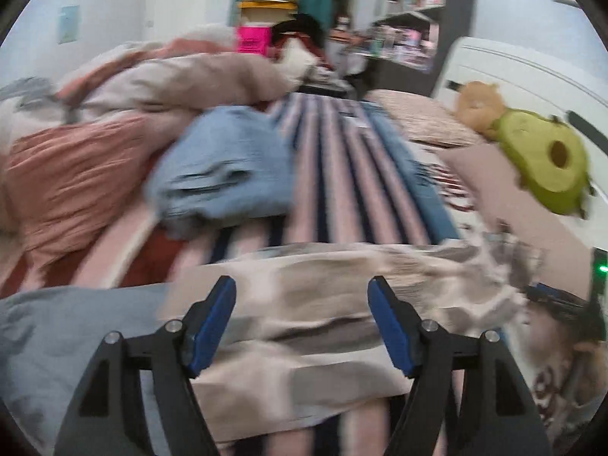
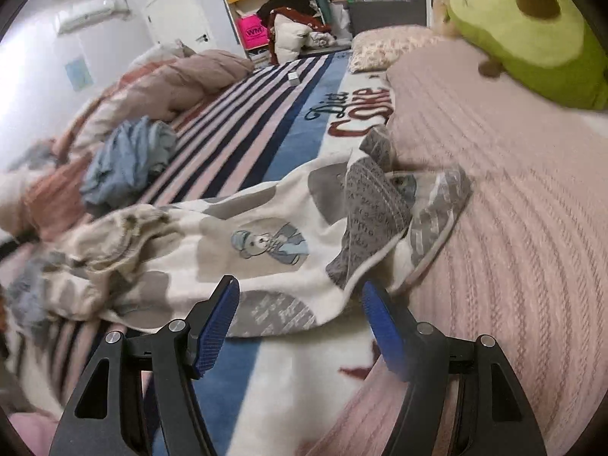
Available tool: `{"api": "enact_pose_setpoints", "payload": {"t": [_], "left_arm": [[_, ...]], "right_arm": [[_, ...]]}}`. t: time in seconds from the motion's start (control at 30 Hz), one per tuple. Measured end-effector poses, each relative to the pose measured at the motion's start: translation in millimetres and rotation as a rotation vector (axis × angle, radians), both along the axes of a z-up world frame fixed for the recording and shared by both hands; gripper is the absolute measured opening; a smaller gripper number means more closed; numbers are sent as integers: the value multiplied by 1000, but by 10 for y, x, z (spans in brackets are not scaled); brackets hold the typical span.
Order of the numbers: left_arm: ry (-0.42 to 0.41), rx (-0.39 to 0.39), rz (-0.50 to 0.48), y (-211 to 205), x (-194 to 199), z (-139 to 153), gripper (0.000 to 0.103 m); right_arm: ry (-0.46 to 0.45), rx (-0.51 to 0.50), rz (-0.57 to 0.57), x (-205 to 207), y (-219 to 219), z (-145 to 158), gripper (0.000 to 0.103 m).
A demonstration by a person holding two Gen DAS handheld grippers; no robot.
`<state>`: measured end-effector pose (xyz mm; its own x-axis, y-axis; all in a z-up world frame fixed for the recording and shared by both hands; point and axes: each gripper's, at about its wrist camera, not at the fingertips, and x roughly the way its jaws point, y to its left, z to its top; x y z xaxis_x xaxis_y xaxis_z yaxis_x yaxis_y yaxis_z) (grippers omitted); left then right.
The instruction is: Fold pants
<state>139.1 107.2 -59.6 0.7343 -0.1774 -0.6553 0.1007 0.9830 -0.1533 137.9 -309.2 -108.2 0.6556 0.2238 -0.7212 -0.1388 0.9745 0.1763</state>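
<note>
Cream patterned pants (image 2: 243, 243) on bed beyond both grippers' spread, empty fingers (image 2: 220, 323), untouched

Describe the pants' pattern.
Pants: cream with grey patches and a blue bear print; clearest in the right wrist view.

Cream, grey-patched printed pants (image 2: 266, 250): soft matt fleece-like cloth. Pink ribbed bedspread (image 2: 513, 228): textured knit. Striped blanket (image 2: 243, 129): plush, matt. Green avocado plush toy (image 2: 532, 38): fuzzy. Gripper fingers (image 2: 218, 326): matt black plastic w/ blue ribbed pads, shiny metal pins.
</note>
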Motion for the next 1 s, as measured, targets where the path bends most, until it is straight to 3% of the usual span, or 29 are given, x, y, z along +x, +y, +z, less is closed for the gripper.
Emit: {"api": "enact_pose_setpoints", "payload": {"t": [0.1,0.17,0.23,0.5,0.6,0.77,0.93,1.0], "left_arm": [[13,-50,-121,-352,110,-62,68],[11,-48,-177,-546,173,-87,68],[8,-47,-214,-675,216,-103,68],[16,-89,-250,-681,354,-246,68],[21,-96,-262,-620,357,-317,68],[16,-112,-277,-598,404,-379,68],[5,-121,-272,-589,453,-386,68],[7,-128,-269,-573,466,-398,68]], "right_arm": [[-51,-21,-56,-60,-5,69,66],[-102,-105,-129,-107,-50,134,78],[-124,-195,-186,-96,-84,173,79],[-25,-381,-110,387,66,50,78],[-68,-464,-76,506,140,108,77],[-26,-488,58,798,187,178,56],[-10,-514,100,934,216,204,54],[56,-494,135,997,231,133,42]]}}
